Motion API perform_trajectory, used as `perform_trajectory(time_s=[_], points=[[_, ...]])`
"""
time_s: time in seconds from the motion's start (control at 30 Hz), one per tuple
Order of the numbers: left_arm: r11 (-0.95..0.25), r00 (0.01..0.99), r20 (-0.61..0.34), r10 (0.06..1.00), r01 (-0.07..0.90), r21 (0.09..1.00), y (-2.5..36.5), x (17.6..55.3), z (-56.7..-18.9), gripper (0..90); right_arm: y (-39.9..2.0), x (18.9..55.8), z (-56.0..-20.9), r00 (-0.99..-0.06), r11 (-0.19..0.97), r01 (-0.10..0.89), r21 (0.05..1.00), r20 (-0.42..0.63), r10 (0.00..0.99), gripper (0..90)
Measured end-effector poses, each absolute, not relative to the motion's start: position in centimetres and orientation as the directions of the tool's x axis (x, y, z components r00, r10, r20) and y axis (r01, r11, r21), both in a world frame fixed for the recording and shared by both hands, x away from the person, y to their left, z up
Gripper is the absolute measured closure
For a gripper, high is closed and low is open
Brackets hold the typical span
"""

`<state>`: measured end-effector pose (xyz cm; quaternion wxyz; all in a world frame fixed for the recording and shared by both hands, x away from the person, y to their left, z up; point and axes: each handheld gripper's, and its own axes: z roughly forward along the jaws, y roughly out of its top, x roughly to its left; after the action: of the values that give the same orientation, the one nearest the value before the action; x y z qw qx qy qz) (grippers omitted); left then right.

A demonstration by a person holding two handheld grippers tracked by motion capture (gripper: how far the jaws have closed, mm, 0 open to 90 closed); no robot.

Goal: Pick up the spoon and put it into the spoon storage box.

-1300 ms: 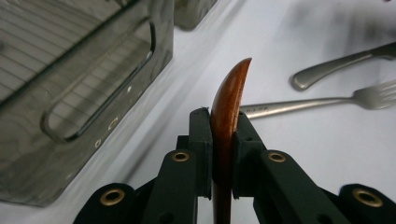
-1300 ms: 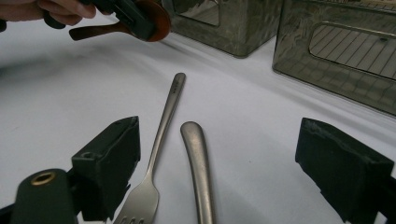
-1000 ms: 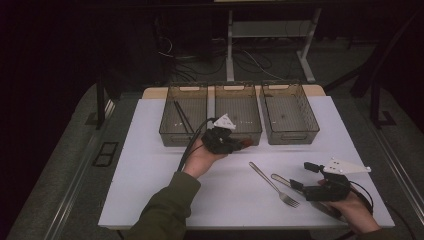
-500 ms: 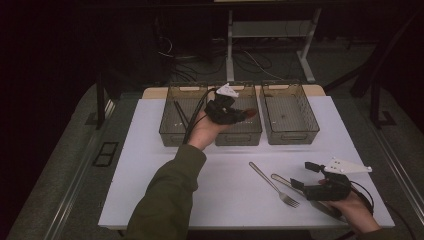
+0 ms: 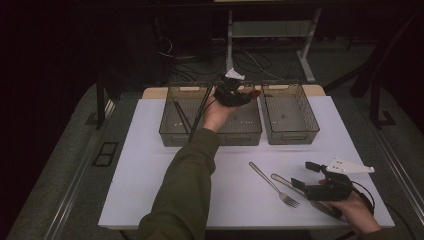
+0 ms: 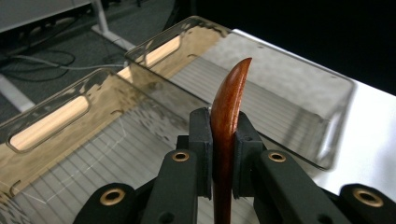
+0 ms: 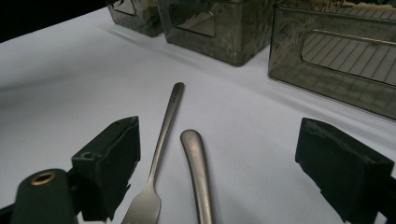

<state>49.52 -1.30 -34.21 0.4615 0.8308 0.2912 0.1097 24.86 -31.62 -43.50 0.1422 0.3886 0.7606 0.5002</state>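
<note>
Wooden spoon (image 6: 229,121) is clamped tight between the jaws of the left gripper (image 5: 231,93), reddish-brown tip poking up past the pads, so that's a firm hold on it and not just a touch. What's changed: a second ago that hand was down over the white table (image 5: 150,165) in front of the middle bin (image 5: 250,131), and now it's carried the spoon up and forward so it hangs over that same middle bin, roughly above its back half. In the left gripper view the spoon's tip lines up near the wall between the middle bin and the bin beside it, so which of the two it's aimed at I can't quite call. My guess is this is the drop-off leg of a cutlery sort.

Further out from the middle bin, toward the person's side: the right gripper (image 5: 314,181) sits on the table with jaws spread wide, nothing between the pads, parked in the same spot as a second ago. The fork (image 7: 161,135) and a second metal handle (image 7: 198,172) lie just in front of it, probably next in line
</note>
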Motion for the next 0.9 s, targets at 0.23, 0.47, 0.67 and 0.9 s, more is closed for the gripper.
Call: perform_trajectory(time_s=[0.23, 0.47, 0.67, 0.9], points=[[-0.38, 0.763, -0.12, 0.635, 0.444, 0.811, -2.0, 51.1, -36.2, 80.2, -31.6, 24.8, -43.5, -0.661, 0.194, 0.446, 0.874, 0.176, 0.729, 13.3], [-0.394, 0.749, -0.122, 0.651, 0.471, 0.789, -2.4, 51.7, -37.0, 80.0, -32.0, 24.9, -43.5, -0.654, 0.184, 0.45, 0.874, 0.182, 0.734, 13.3], [-0.397, 0.736, -0.118, 0.666, 0.485, 0.78, -2.2, 51.6, -37.1, 68.0, -32.0, 24.9, -43.5, -0.657, 0.186, 0.446, 0.875, 0.179, 0.732, 13.3], [-0.383, 0.756, -0.12, 0.644, 0.454, 0.804, -1.8, 51.0, -35.9, 62.1, -31.9, 24.9, -43.5, -0.656, 0.19, 0.447, 0.874, 0.176, 0.734, 13.3]])
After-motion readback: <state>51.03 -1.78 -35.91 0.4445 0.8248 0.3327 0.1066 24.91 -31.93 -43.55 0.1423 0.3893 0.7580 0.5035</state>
